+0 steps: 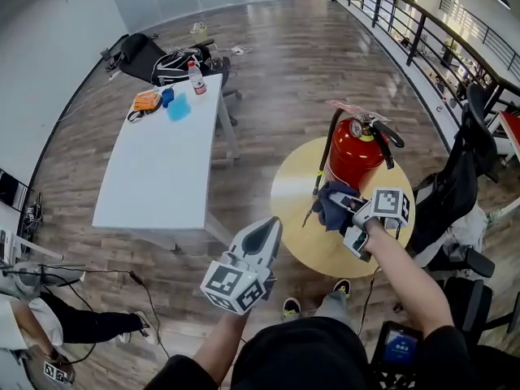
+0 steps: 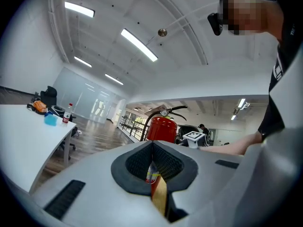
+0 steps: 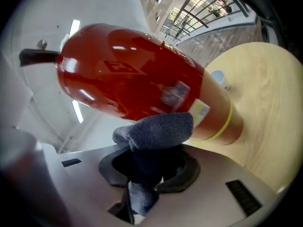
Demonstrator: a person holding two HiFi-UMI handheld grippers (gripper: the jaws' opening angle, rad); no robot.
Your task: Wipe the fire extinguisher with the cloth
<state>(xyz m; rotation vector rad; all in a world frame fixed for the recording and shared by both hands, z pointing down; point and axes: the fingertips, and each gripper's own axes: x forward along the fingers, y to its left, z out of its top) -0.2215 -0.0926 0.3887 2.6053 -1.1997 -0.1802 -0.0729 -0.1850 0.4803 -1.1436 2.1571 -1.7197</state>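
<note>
1. While clamping with the right gripper (image 1: 346, 209), pinches a dark blue cloth (image 3: 160, 129) between jaws closed on its bunched fold, with a loose end hanging out behind them.
2. Holds that cloth at the lower side of the red fire extinguisher (image 1: 354, 159), just above its yellow band. Looks to be touching, though cannot tell for sure.
3. Holds the left gripper (image 1: 267, 228) lower and well apart from the extinguisher, with the jaws pressed together on nothing and the tips aimed toward the red cylinder.
4. Finds the extinguisher upright on a round yellow wooden table (image 1: 294, 195), with a black hose down its left side and a black handle and gauge on top.
5. Finds a long white table (image 1: 154, 173) to the left of the round one. Carries at its far end a bottle (image 1: 196, 78), a blue item (image 1: 179, 107) and an orange item (image 1: 146, 101).
6. Finds a black office chair (image 1: 452, 187) to the right of the round table, and a dark railing (image 1: 406, 24) along the upper right edge of the wooden floor (image 1: 276, 63).
</note>
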